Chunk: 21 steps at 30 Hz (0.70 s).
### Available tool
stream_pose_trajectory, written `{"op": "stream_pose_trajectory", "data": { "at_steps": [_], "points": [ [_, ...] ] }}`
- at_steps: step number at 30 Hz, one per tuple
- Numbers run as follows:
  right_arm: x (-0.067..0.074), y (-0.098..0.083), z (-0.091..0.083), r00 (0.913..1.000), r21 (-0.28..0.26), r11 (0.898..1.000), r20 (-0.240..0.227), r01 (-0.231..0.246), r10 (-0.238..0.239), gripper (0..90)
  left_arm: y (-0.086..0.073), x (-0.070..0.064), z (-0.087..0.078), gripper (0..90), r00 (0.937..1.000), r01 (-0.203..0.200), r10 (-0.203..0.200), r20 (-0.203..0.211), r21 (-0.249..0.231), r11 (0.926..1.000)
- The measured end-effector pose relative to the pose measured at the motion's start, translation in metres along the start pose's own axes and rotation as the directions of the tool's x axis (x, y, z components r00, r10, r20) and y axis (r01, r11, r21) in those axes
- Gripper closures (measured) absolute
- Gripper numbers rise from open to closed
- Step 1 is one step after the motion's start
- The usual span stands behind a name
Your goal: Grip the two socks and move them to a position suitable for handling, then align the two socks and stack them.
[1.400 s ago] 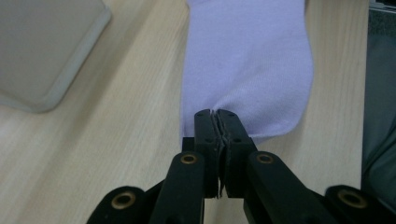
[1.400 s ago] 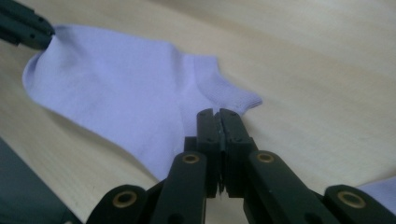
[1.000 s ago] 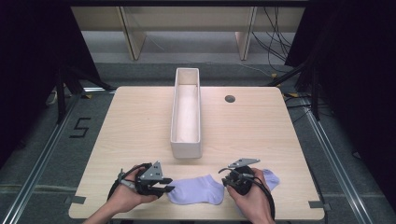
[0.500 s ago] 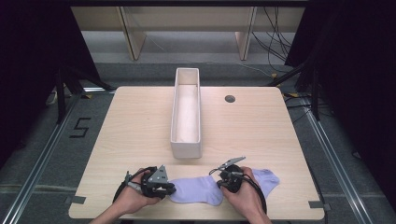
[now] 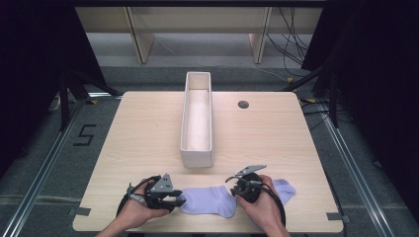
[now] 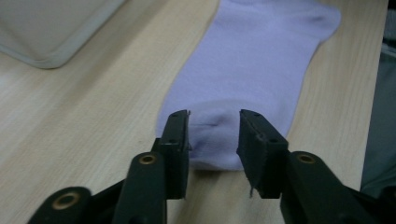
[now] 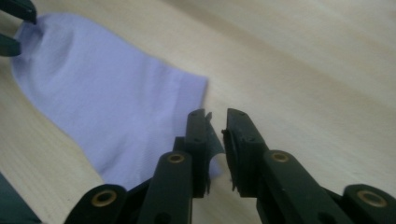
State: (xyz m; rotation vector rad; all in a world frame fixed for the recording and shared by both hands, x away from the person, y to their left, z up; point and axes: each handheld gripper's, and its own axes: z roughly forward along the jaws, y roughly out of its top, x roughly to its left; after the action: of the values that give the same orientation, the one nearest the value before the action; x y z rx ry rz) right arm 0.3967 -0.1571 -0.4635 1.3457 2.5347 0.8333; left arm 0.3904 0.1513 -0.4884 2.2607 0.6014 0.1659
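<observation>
A lavender sock (image 5: 210, 201) lies flat on the wooden table (image 5: 276, 138) near its front edge. My left gripper (image 5: 179, 201) is at the sock's left end. In the left gripper view the sock (image 6: 257, 70) stretches away, and the left gripper (image 6: 215, 135) is open with the sock's rounded end between the jaws; no pad presses on it, and the jaws have just been opening. My right gripper (image 5: 236, 191) rests over the sock's right part. It (image 7: 215, 135) stands open by a narrow gap, has just been opening, and a bit of the sock's (image 7: 107, 102) edge lies between the jaws.
A long white bin (image 5: 184, 123) stands lengthwise in the middle of the table, its near end just beyond the sock; its corner (image 6: 46, 32) appears in the left gripper view. A dark round hole (image 5: 243, 104) sits in the tabletop at the back right.
Both hands stay at the sock's two ends, hardly shifted. The sock lies in the same spot on the table.
</observation>
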Motion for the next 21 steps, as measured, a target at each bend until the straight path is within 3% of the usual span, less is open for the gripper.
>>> {"op": "stream_pose_trajectory", "data": {
  "at_steps": [2, 3, 8, 9, 12, 18, 19, 21],
  "points": [
    [-0.006, 0.000, -0.005, 0.9996, -0.022, 0.999, 0.016, -0.024, 0.024, 77.1, -0.001, 0.002, -0.004, 55.7, 0.9996, 0.020, -0.020, -0.017, -0.018, 0.9996],
    [-0.013, -0.001, -0.010, 0.9985, -0.026, 0.999, 0.031, -0.045, 0.046, 75.6, -0.002, 0.003, -0.007, 50.6, 0.9974, 0.068, -0.069, -0.021, -0.050, 0.9964],
    [-0.019, -0.006, -0.018, 0.9939, -0.057, 0.994, 0.044, -0.098, 0.101, 74.6, -0.002, 0.002, -0.013, 46.5, 0.9958, 0.068, -0.074, -0.055, -0.092, 0.9934],
    [-0.021, -0.009, -0.022, 0.9914, -0.071, 0.990, 0.048, -0.118, 0.122, 74.6, -0.002, 0.000, -0.013, 46.1, 0.9943, 0.086, -0.092, -0.053, -0.114, 0.9898],
    [-0.024, -0.011, -0.024, 0.9906, -0.082, 0.990, 0.059, -0.119, 0.124, 74.6, -0.001, -0.001, -0.016, 45.8, 0.9933, 0.089, -0.097, -0.063, -0.122, 0.9886],
    [-0.034, -0.016, -0.029, 0.9893, -0.078, 0.989, 0.069, -0.123, 0.128, 73.4, 0.006, -0.013, -0.016, 49.5, 0.9955, 0.081, -0.087, -0.038, -0.138, 0.9871],
    [-0.039, -0.016, -0.030, 0.9874, -0.080, 0.990, 0.097, -0.117, 0.125, 72.4, 0.011, -0.018, -0.013, 49.6, 0.9963, 0.082, -0.085, -0.016, -0.147, 0.9857],
    [-0.044, -0.016, -0.030, 0.9867, -0.069, 0.989, 0.083, -0.134, 0.139, 71.8, 0.013, -0.018, -0.011, 49.5, 0.9973, 0.070, -0.072, -0.011, -0.138, 0.9879]
  ]
}}
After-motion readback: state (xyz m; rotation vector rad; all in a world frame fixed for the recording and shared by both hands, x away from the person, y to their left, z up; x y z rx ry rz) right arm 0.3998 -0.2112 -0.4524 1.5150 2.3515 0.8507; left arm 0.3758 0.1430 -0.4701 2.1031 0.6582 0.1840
